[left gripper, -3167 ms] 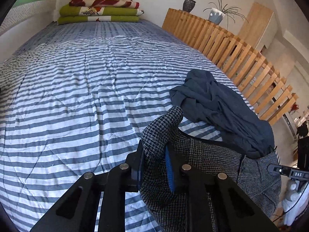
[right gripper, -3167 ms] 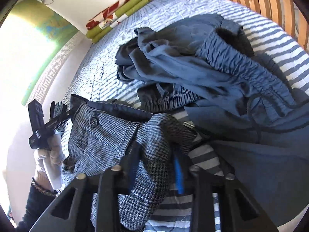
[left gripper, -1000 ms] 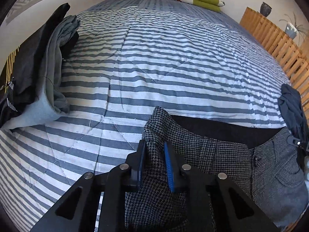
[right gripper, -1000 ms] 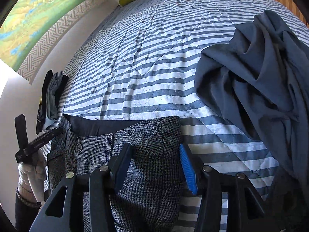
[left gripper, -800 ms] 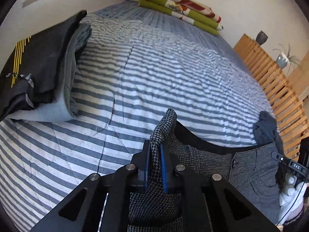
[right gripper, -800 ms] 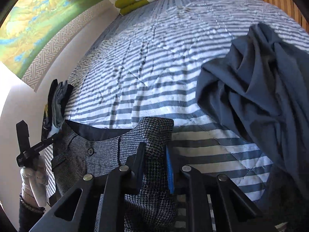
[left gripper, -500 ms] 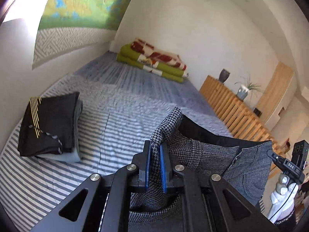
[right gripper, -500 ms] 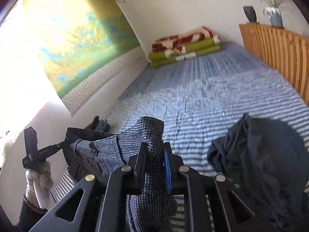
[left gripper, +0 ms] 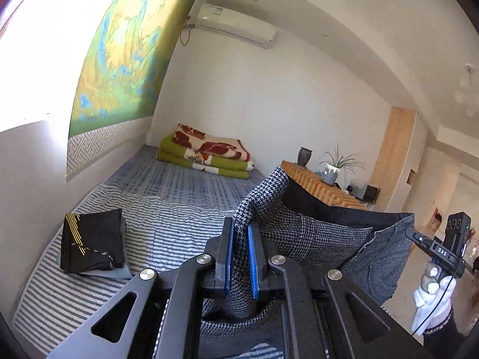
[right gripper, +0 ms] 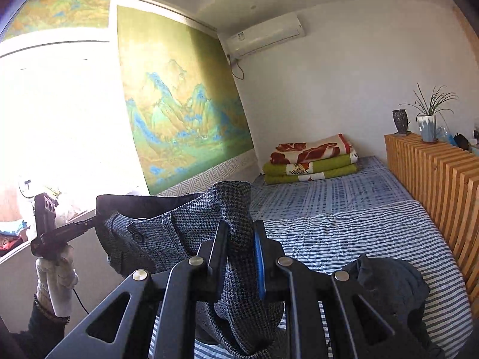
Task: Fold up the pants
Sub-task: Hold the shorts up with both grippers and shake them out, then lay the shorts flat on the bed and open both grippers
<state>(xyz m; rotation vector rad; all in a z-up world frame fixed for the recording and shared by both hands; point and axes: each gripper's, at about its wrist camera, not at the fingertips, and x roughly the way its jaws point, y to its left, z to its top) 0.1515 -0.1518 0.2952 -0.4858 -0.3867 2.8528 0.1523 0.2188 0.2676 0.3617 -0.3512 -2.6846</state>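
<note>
Grey houndstooth pants point(left gripper: 317, 236) hang in the air above the striped bed point(left gripper: 167, 218), held by the waistband at both ends. My left gripper point(left gripper: 240, 233) is shut on one waistband corner. My right gripper point(right gripper: 239, 236) is shut on the other corner of the pants point(right gripper: 167, 233), whose button and dark lining face the camera. In the left wrist view the right gripper point(left gripper: 419, 237) shows at the far right, in a white-gloved hand point(left gripper: 434, 302). In the right wrist view the left gripper point(right gripper: 89, 224) shows at the left. The pant legs hang below, out of sight.
Folded dark clothes point(left gripper: 89, 245) lie stacked at the bed's left edge. A crumpled dark blue garment point(right gripper: 392, 287) lies at the near right of the bed point(right gripper: 344, 224). Folded green and red blankets point(right gripper: 311, 161) sit at the far end. A wooden slatted partition point(right gripper: 440, 179) runs along the right.
Both grippers have risen with the pants, lifting the waistband off the bed; the views have tilted up from the bedspread to the walls. The right gripper closed tighter on the fabric.
</note>
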